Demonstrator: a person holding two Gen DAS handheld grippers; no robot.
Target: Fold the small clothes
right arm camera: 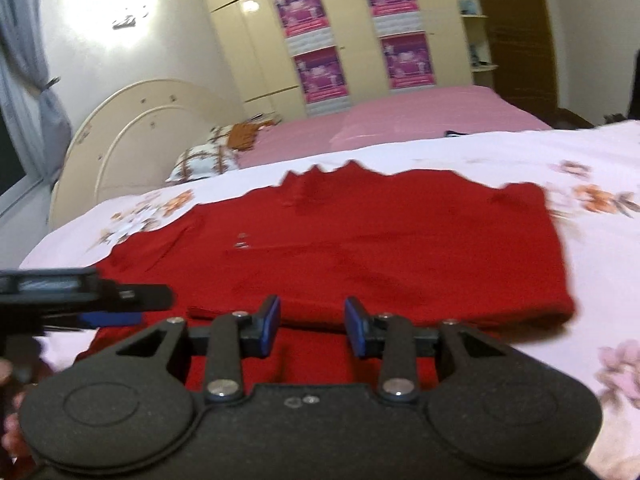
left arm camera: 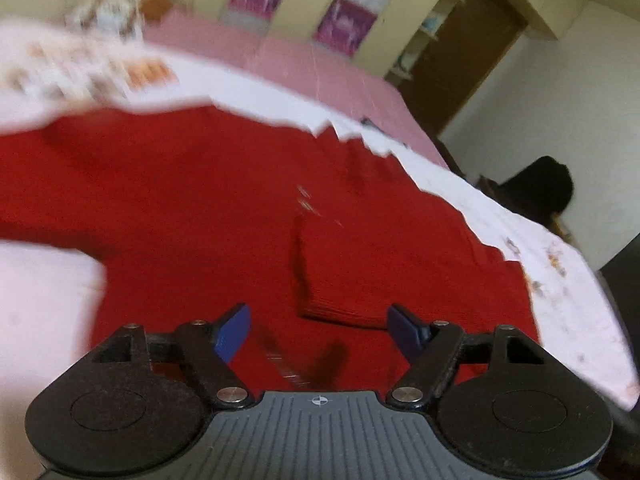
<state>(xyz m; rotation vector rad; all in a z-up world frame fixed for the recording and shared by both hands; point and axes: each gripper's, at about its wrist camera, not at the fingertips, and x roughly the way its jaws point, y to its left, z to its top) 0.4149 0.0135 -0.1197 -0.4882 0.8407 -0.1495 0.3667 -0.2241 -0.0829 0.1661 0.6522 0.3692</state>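
Note:
A red garment (left arm camera: 240,200) lies spread on a white floral bedsheet (left arm camera: 540,240); it has a zigzag far hem and small metal snaps. A folded layer edge sits just beyond my left gripper (left arm camera: 318,330), which is open and empty just above the cloth. In the right wrist view the red garment (right arm camera: 380,240) lies flat with a near folded edge. My right gripper (right arm camera: 312,324) is open and empty over that near edge. The left gripper (right arm camera: 132,300) shows at the left of that view, low over the garment's near left corner.
A pink bed (right arm camera: 400,116) with a pillow (right arm camera: 208,152) and cream headboard (right arm camera: 132,136) lies beyond. Cream wardrobes with purple posters (right arm camera: 320,76) stand behind. A brown door (left arm camera: 452,60) and a dark object (left arm camera: 536,188) are at the right.

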